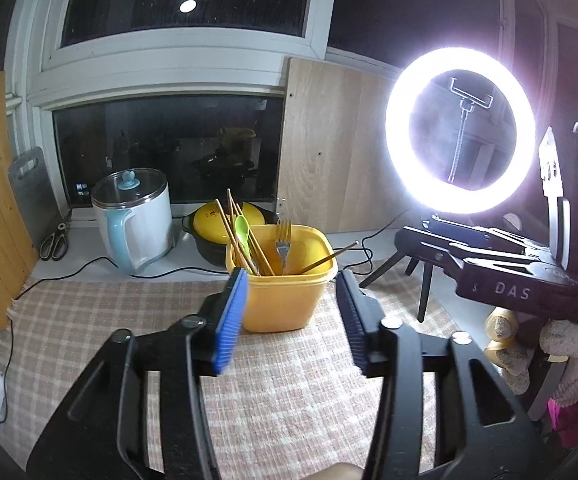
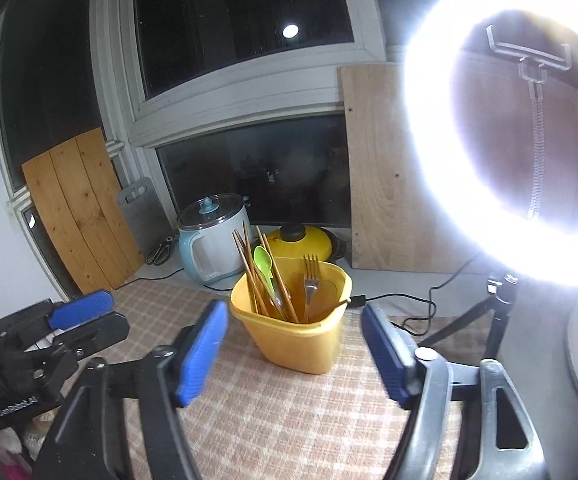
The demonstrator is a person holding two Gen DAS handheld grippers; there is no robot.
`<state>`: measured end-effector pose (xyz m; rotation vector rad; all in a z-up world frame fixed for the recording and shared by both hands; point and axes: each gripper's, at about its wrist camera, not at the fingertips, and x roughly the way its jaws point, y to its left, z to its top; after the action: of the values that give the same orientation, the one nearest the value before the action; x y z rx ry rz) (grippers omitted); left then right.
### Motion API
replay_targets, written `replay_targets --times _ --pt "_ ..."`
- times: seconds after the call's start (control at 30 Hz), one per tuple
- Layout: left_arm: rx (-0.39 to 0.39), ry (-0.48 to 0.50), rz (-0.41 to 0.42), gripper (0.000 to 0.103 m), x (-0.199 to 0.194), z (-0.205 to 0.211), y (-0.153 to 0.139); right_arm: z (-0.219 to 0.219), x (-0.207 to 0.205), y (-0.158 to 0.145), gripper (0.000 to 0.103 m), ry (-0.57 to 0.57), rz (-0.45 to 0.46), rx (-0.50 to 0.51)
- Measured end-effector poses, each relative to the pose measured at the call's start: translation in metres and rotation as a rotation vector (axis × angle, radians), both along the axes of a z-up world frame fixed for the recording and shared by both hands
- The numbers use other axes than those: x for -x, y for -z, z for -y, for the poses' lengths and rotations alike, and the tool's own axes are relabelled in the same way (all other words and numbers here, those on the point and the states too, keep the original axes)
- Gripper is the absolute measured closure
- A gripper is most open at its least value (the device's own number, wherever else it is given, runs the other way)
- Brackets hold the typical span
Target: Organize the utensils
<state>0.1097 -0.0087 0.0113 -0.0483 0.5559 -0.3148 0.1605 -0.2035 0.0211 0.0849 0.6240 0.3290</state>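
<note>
Nearest, the left gripper (image 1: 293, 320) and the right gripper (image 2: 295, 350) are held with fingers spread and nothing between them, above a checked cloth (image 1: 289, 392). Just beyond stands the yellow tub (image 2: 301, 336), in which chopsticks (image 2: 257, 276), a green spoon (image 2: 264, 266) and a fork (image 2: 311, 278) are stood; one further utensil, possibly a chopstick, leans right. Farther back a kettle (image 1: 135, 220) and ring light (image 1: 459, 130) are seen.

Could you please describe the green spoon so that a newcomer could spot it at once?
On the checked tablecloth stands a yellow tub. The green spoon rises bowl-up among the chopsticks on its left; it is the only green utensil.
</note>
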Motion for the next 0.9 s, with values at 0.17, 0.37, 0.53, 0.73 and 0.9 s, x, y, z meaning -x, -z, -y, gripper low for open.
replay_targets --times 0.17,0.37,0.53,0.73,0.9 --pt "0.001 -0.018 0.001 0.034 0.02 0.002 -0.003 0.005 0.022 -0.001 0.014 0.004 0.006 -0.015" --pt "-0.022 -0.036 0.006 0.022 0.039 0.005 -0.003 0.011 0.045 -0.001 0.002 0.014 0.02 -0.019" --pt "-0.056 -0.062 0.018 0.014 0.053 0.007 -0.003 0.016 0.057 0.003 0.0 0.028 0.014 -0.023" --pt "-0.09 -0.087 0.035 0.004 0.067 0.009 -0.002 0.022 0.07 0.01 0.0 0.067 0.011 -0.015" --pt "-0.098 -0.104 0.023 0.003 0.072 0.009 0.001 0.025 0.077 0.015 0.0 0.081 0.004 -0.007"
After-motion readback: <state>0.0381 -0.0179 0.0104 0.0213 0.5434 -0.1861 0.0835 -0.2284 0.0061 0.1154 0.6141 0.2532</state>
